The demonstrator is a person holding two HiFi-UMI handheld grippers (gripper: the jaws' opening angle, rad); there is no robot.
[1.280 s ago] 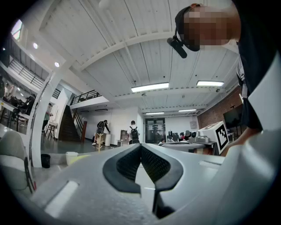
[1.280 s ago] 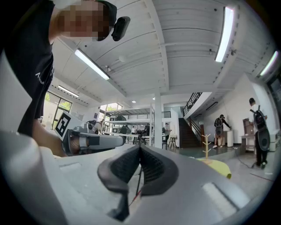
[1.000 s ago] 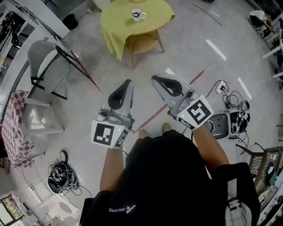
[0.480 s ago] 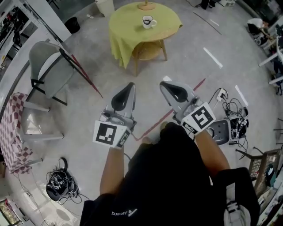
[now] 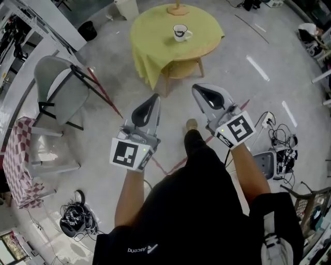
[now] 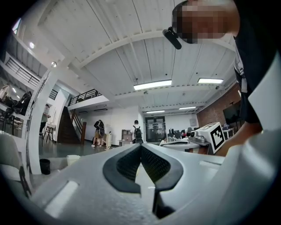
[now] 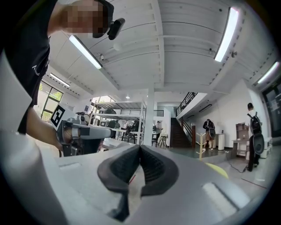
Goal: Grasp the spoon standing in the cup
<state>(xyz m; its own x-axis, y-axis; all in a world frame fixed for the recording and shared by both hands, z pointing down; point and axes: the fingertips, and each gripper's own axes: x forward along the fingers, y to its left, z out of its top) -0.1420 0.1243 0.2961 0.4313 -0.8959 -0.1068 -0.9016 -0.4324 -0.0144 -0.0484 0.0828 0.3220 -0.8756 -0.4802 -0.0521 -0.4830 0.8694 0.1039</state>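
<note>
A white cup (image 5: 180,33) with dark print stands on a round table under a yellow-green cloth (image 5: 155,36), far ahead at the top of the head view. The spoon in it is too small to make out. My left gripper (image 5: 153,98) and right gripper (image 5: 198,89) are held side by side above the concrete floor, well short of the table and pointing toward it. Both are shut with nothing between the pads. In the left gripper view the black pads (image 6: 127,165) meet, and in the right gripper view the pads (image 7: 153,169) meet likewise.
A grey folding chair (image 5: 61,85) stands at the left, with a checked cloth seat (image 5: 18,155) below it. Cable bundles lie on the floor at lower left (image 5: 72,220) and at the right (image 5: 282,150). A red tape line (image 5: 103,96) crosses the floor. A wooden object (image 5: 178,9) sits on the table.
The table and cup have come nearer and shifted right in the head view as the person walks forward. Both grippers stay shut and level.
</note>
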